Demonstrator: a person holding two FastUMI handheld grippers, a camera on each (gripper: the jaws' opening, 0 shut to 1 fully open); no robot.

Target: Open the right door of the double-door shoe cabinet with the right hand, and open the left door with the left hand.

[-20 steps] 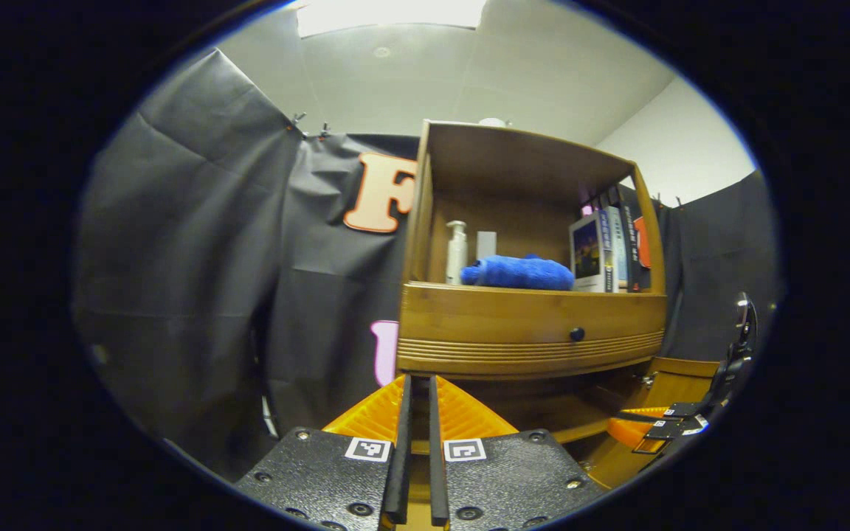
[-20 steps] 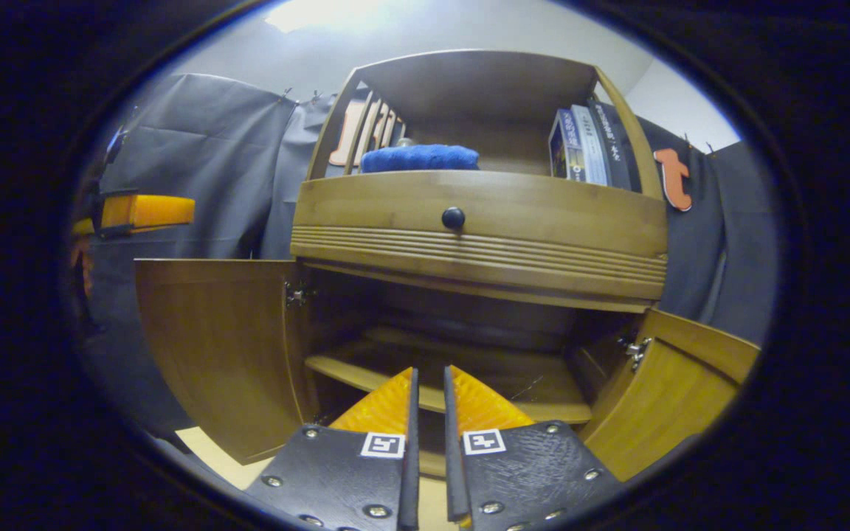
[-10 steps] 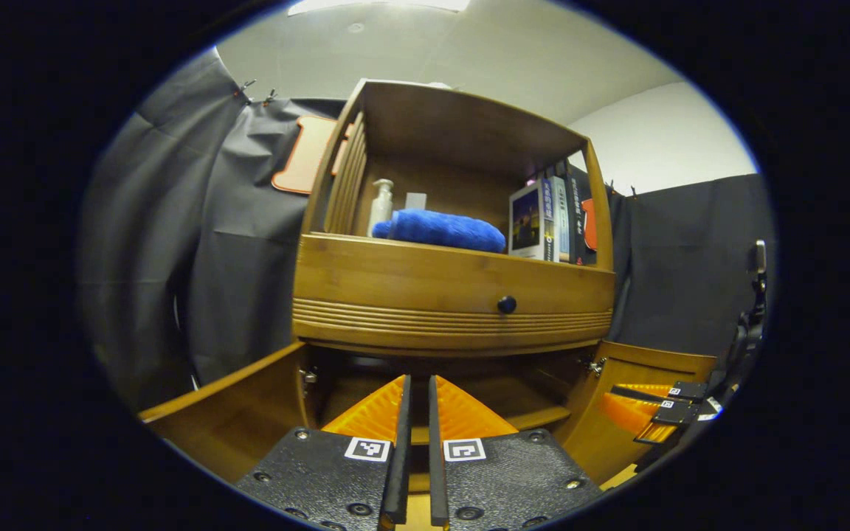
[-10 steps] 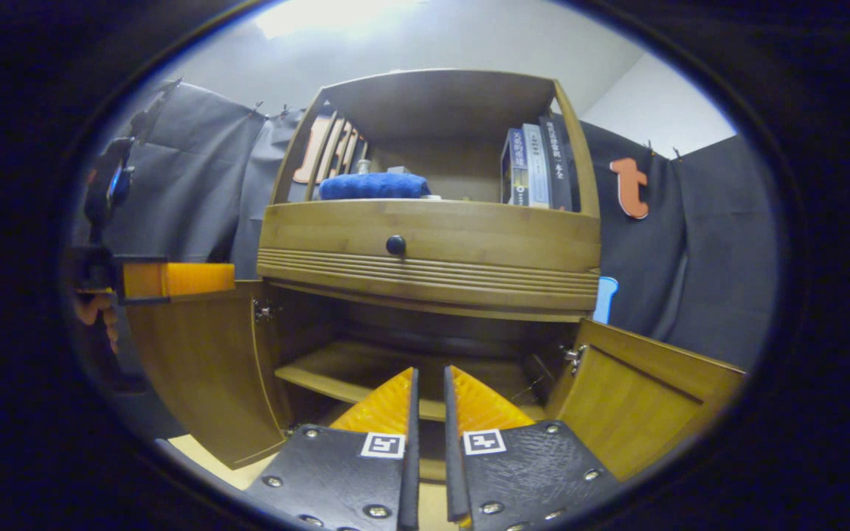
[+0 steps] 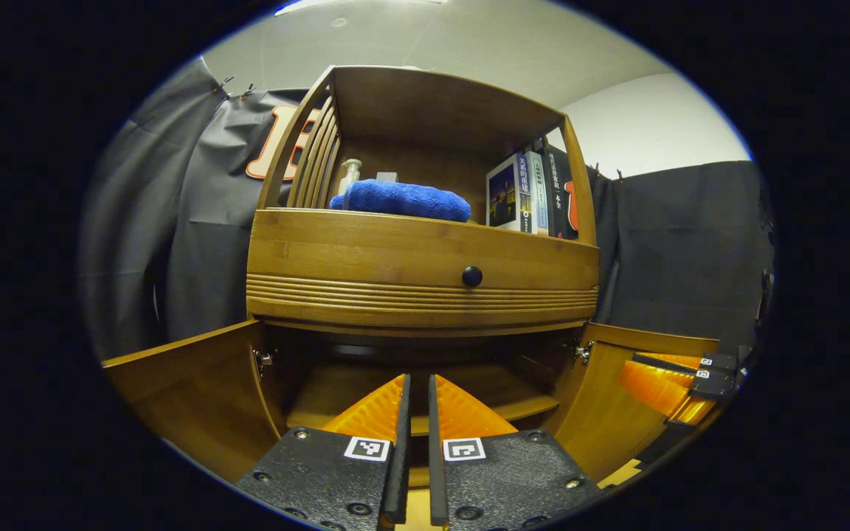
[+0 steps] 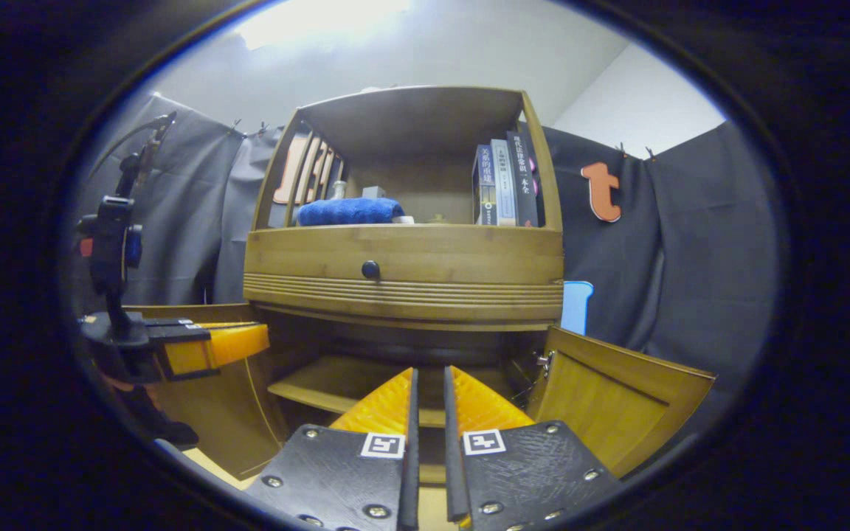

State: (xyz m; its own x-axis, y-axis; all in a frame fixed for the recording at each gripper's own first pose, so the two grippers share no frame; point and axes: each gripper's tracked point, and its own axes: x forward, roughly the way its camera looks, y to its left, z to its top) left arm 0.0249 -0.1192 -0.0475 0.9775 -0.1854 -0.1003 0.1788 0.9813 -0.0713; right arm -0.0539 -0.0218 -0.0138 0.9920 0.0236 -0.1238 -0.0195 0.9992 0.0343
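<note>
Facing the shoe cabinet (image 5: 425, 258) head-on from low down, I see both lower doors swung outward. In the left gripper view the left door (image 5: 196, 391) stands open at 8 o'clock and the right door (image 5: 609, 398) at 4 o'clock, with the inner shelf (image 5: 513, 398) exposed between them. My left tool (image 5: 414, 442) sits at 6 o'clock, fingers nearly together with a thin gap, nothing between them. The right tool (image 5: 679, 376) shows at 4 o'clock, just beside the right door's outer edge; I cannot tell whether it touches.

In the right gripper view the right tool (image 6: 427, 435) is likewise almost closed and holds nothing. The left tool (image 6: 211, 346) appears at 9 o'clock in front of the left door (image 6: 233, 420); the right door (image 6: 617, 405) is at 4 o'clock.

Above the drawer knob (image 5: 472, 276), a blue towel (image 5: 403, 199), a pump bottle (image 5: 350, 175) and books (image 5: 532, 193) sit on the upper shelf.
</note>
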